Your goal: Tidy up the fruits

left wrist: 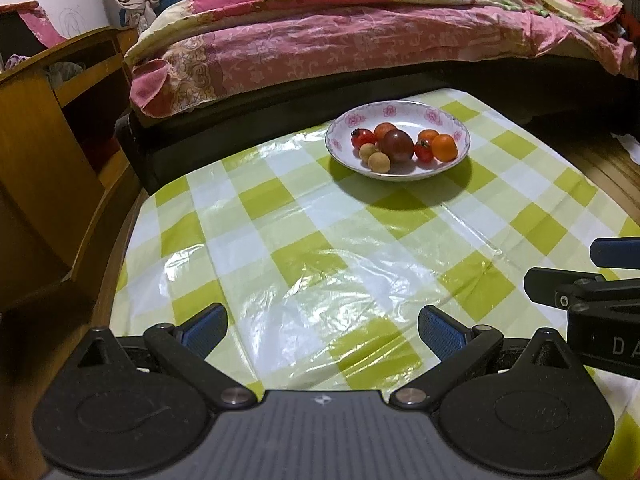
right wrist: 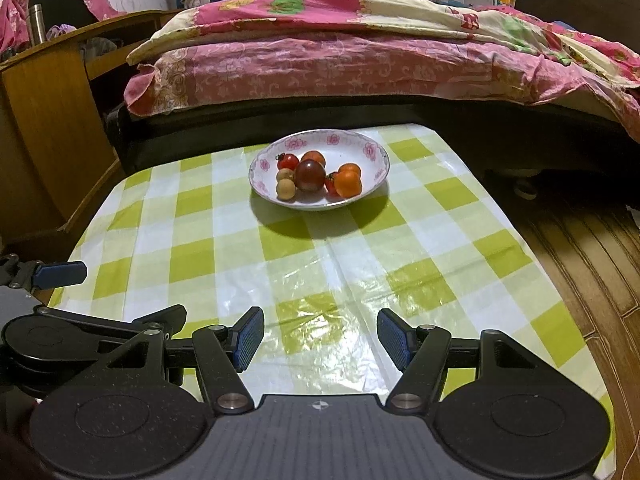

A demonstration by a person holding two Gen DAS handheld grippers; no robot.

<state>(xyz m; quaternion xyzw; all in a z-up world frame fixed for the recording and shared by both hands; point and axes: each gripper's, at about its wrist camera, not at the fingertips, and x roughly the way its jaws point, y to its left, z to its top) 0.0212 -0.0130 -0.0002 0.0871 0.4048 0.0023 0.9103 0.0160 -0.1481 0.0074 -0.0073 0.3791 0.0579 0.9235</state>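
Observation:
A white plate with a pink flower rim (left wrist: 400,177) (right wrist: 320,206) stands at the far side of the green-checked tablecloth. It holds a dark red tomato (left wrist: 396,145) (right wrist: 310,175), orange fruits (left wrist: 444,147) (right wrist: 347,183), small red cherry tomatoes (left wrist: 362,138) (right wrist: 288,161) and two tan longans (left wrist: 378,161) (right wrist: 286,189). My left gripper (left wrist: 322,330) (right wrist: 128,292) hovers open over the near part of the cloth, with nothing between its blue pads. My right gripper (right wrist: 322,336) (left wrist: 560,266) hangs beside it on the right, open too and holding nothing. Both stand well short of the plate.
A bed with a pink quilt (left wrist: 360,40) (right wrist: 340,60) runs right behind the table. A wooden cabinet (left wrist: 52,160) (right wrist: 44,120) stands to the left. Wooden floor (right wrist: 592,260) lies past the table's right edge. The glossy cloth (left wrist: 304,240) is bare between grippers and plate.

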